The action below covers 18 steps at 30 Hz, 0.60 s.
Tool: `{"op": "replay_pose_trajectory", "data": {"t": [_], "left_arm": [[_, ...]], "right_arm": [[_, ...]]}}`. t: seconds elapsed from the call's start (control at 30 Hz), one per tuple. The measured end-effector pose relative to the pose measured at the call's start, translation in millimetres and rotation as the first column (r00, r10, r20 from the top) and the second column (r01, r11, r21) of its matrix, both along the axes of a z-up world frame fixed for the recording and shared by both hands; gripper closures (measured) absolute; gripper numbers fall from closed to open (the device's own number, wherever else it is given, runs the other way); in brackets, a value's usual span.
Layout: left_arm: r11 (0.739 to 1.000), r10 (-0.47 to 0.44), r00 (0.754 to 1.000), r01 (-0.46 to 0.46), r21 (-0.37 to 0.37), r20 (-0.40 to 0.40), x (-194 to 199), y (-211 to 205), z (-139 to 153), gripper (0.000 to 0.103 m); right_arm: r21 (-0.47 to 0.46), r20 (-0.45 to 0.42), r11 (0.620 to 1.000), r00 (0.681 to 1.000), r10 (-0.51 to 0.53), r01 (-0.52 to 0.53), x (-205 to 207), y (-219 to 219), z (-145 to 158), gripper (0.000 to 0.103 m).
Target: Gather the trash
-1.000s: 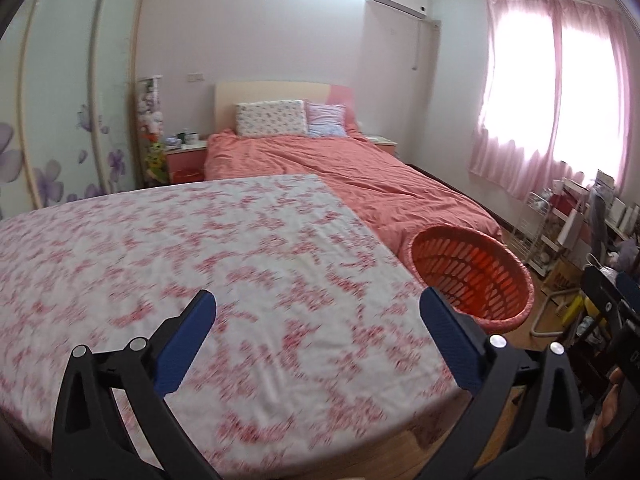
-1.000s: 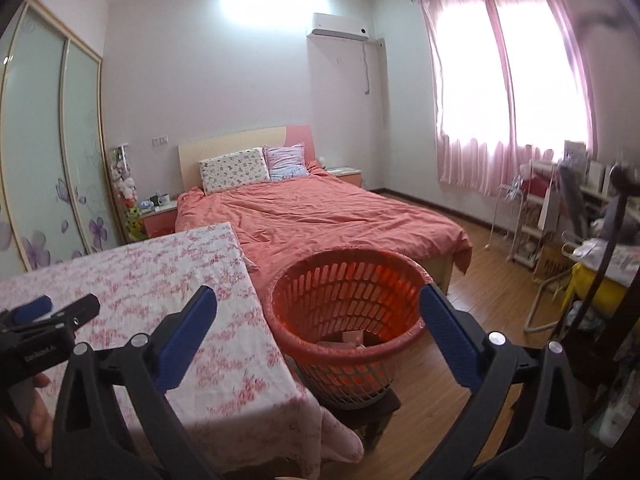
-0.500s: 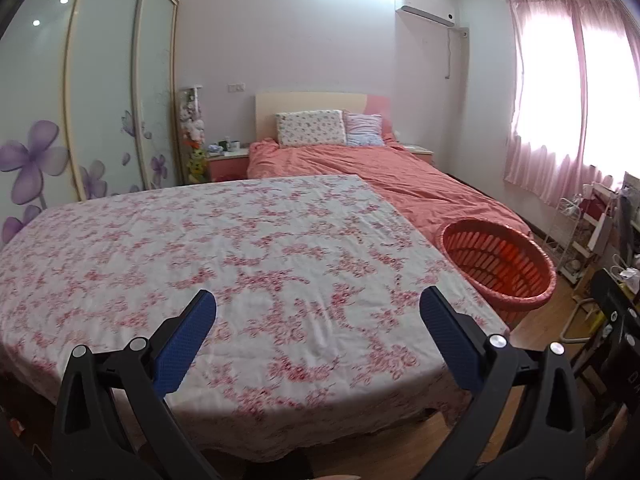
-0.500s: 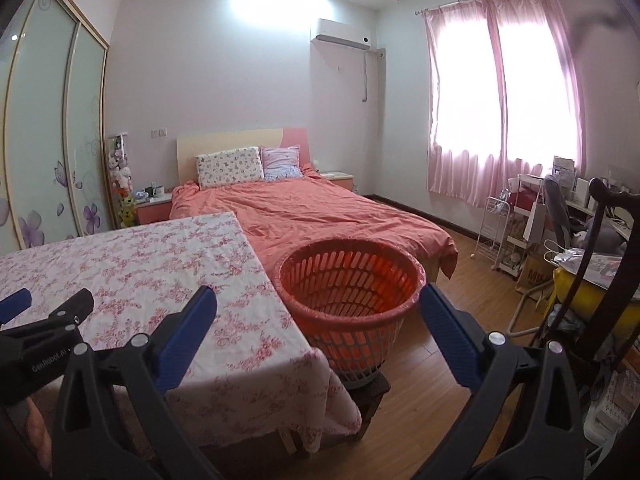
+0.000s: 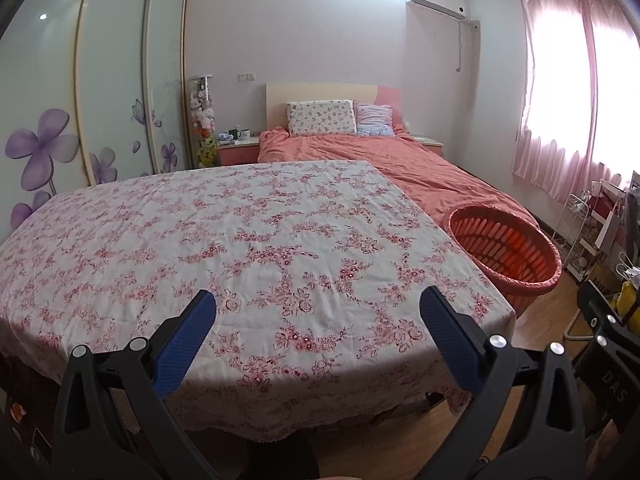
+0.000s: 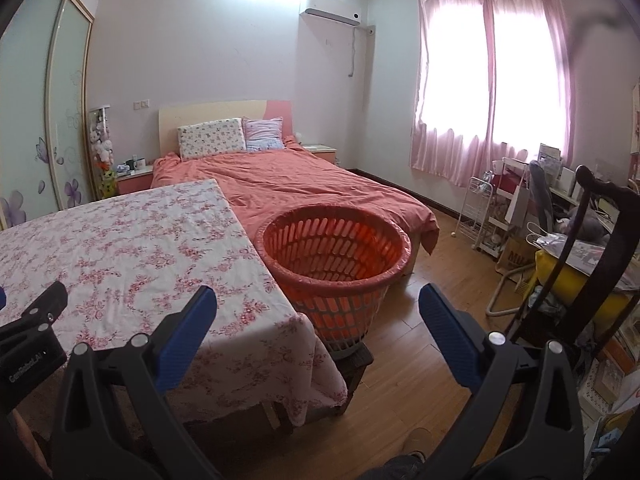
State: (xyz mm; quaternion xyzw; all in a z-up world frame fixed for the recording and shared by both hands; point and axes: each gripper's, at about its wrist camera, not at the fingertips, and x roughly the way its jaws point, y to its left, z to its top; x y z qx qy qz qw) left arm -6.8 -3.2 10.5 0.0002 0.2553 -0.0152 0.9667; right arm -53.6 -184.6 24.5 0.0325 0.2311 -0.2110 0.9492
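Note:
An orange slotted basket (image 6: 334,256) with a thin liner stands on a low dark stool at the right end of the table; it also shows in the left wrist view (image 5: 506,252). The table (image 5: 240,240) wears a white cloth with red flowers, and I see no trash on it. My left gripper (image 5: 318,316) is open and empty, held back over the table's near edge. My right gripper (image 6: 318,312) is open and empty, in front of the basket. The left gripper's body (image 6: 32,332) shows at the left of the right wrist view.
A bed (image 6: 288,184) with an orange cover lies beyond the table and basket. Sliding wardrobe doors (image 5: 100,92) line the left wall. A white rack (image 6: 484,216), a dark chair (image 6: 600,248) and clutter crowd the right side. The floor (image 6: 400,368) is wood.
Both grippers have pulled back from the table and basket. The basket looks smaller and farther, its inside is hidden now, and more of the table front and floor shows.

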Motion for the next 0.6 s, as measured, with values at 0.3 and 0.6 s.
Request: {"op": "replay_pose_trajectory", "data": {"t": [0.3, 0.6], "left_arm": [[1.000, 0.014, 1.000, -0.013, 0.005, -0.022, 2, -2, -3, 0.003], [1.000, 0.018, 0.998, -0.018, -0.002, -0.061, 5, -2, -10, 0.003]], "right_arm": [[-0.013, -0.031, 1.000, 0.999, -0.021, 0.021, 5, 1, -6, 0.004], [-0.005, -0.072, 1.000, 0.997, -0.026, 0.026, 11, -1, -15, 0.004]]}}
